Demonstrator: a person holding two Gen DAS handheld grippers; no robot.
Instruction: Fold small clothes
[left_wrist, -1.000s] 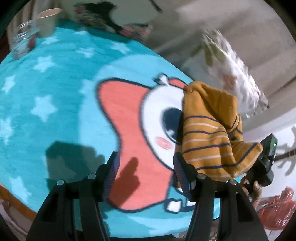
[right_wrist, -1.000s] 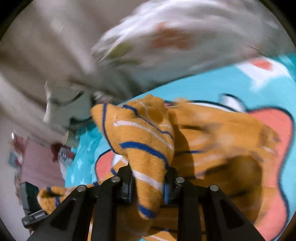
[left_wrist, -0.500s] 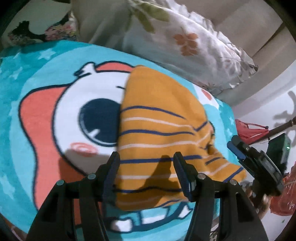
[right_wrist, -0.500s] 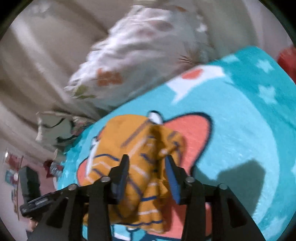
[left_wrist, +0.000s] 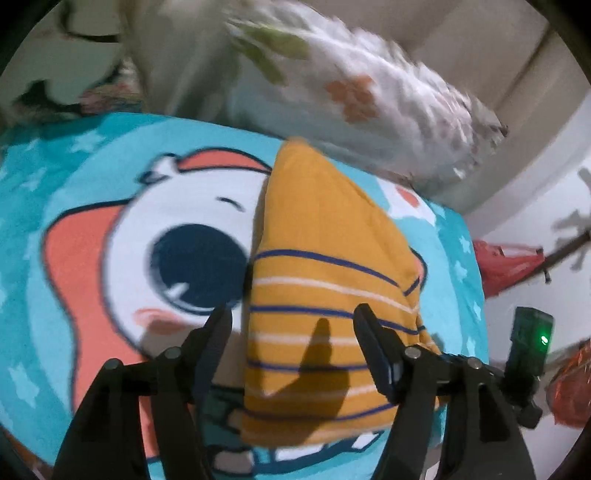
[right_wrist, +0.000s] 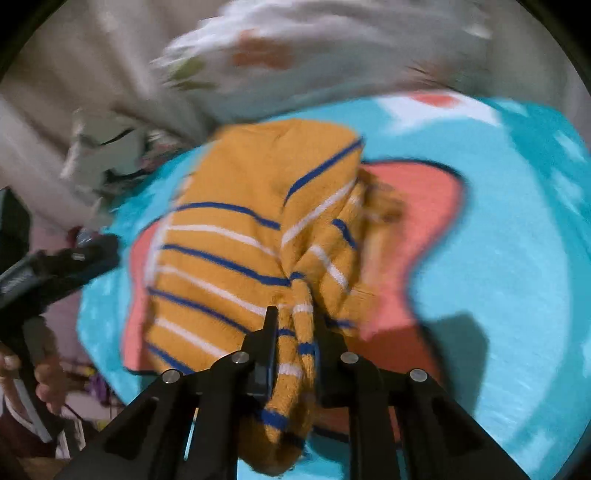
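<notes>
The right gripper (right_wrist: 293, 332) pinches a sleeve of the jumper (left_wrist: 325, 280); the left gripper (left_wrist: 291, 328) hovers wide just above its near hem.

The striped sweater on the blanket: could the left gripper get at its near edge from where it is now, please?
Probably yes. The left gripper is open right over the sweater, with nothing between them. The right gripper is shut on a bunched part off to the side, out of that path.

One striped garment (left_wrist: 325, 295), one blanket (left_wrist: 74, 184), one pillow (left_wrist: 351, 92), two claws.
</notes>
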